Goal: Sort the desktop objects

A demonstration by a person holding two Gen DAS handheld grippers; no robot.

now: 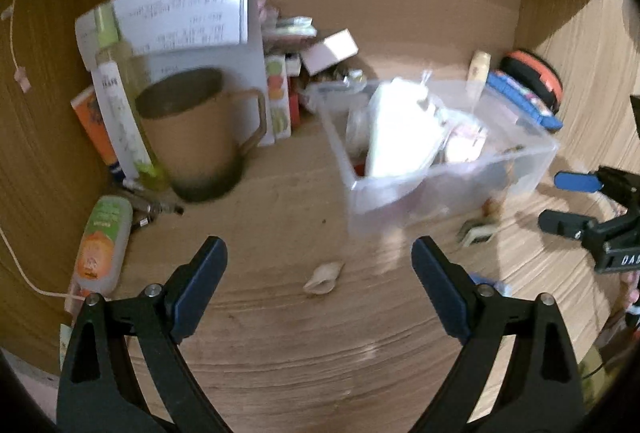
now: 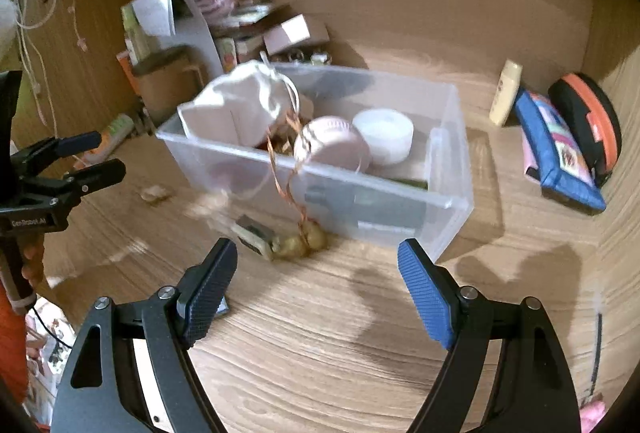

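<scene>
My left gripper (image 1: pixel 320 253) is open and empty, low over the wooden desk, with a small beige shell-like piece (image 1: pixel 324 277) lying just beyond its fingertips. A clear plastic bin (image 1: pixel 400 201) stands ahead to the right, holding a white pouch (image 1: pixel 396 125). My right gripper (image 2: pixel 318 253) is also open and empty, in front of the bin (image 2: pixel 452 153). A copper cord (image 2: pixel 288 173) hangs over the bin's front wall down to gold beads (image 2: pixel 304 245). Beside the beads lies a small beige block (image 2: pixel 256 233). A pink round case (image 2: pixel 332 145) and a white jar (image 2: pixel 384 137) sit inside the bin.
A brown mug (image 1: pixel 196 137), a green bottle (image 1: pixel 120 105), papers and small boxes crowd the back left. An orange-labelled tube (image 1: pixel 100 245) lies at the left. A blue pencil case (image 2: pixel 560 153), an orange-black round case (image 2: pixel 588 121) and a cream tube (image 2: pixel 506 93) are at the right wall.
</scene>
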